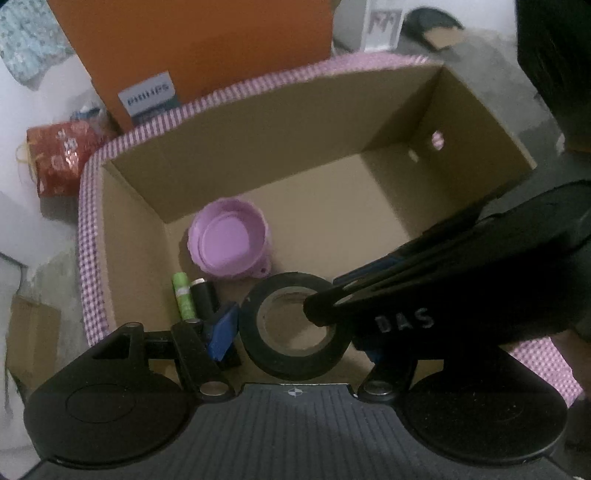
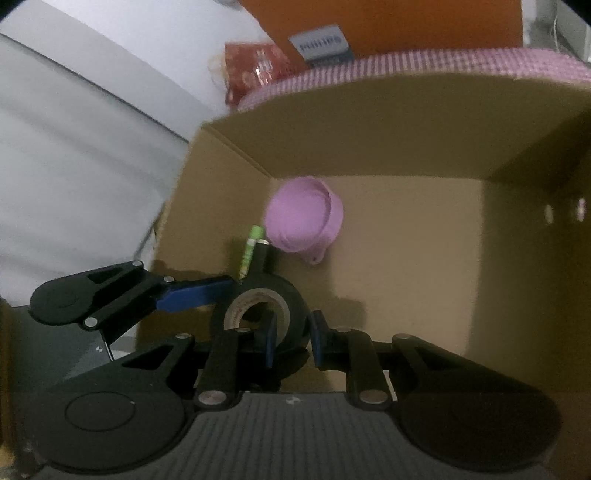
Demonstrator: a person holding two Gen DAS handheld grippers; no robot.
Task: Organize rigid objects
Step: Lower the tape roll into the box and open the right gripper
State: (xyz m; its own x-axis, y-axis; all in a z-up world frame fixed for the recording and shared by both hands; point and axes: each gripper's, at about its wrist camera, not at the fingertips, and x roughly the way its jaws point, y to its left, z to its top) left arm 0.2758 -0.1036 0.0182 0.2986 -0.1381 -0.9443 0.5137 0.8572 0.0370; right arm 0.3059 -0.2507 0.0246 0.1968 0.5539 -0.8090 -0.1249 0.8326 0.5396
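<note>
A black tape roll (image 1: 291, 363) (image 2: 291, 295) hangs low inside an open cardboard box (image 1: 258, 147) (image 2: 369, 129) with a pink checked rim. My left gripper (image 1: 297, 334) spans the roll's outside, and its blue finger (image 2: 195, 295) touches the roll's left side. My right gripper (image 2: 294, 338) (image 1: 317, 312) is shut on the roll's wall, one finger in the hole and one outside. On the box floor lie a purple collapsible cup (image 1: 227, 240) (image 2: 299, 221), a green tube (image 1: 183, 295) (image 2: 251, 247) and a black cylinder (image 1: 205, 299) (image 2: 261, 254).
An orange Philips carton (image 1: 203, 48) (image 2: 388, 26) stands behind the box. A red patterned bag (image 1: 59, 158) (image 2: 255, 66) sits at its far left corner. A small brown box (image 1: 33, 332) lies on the floor to the left.
</note>
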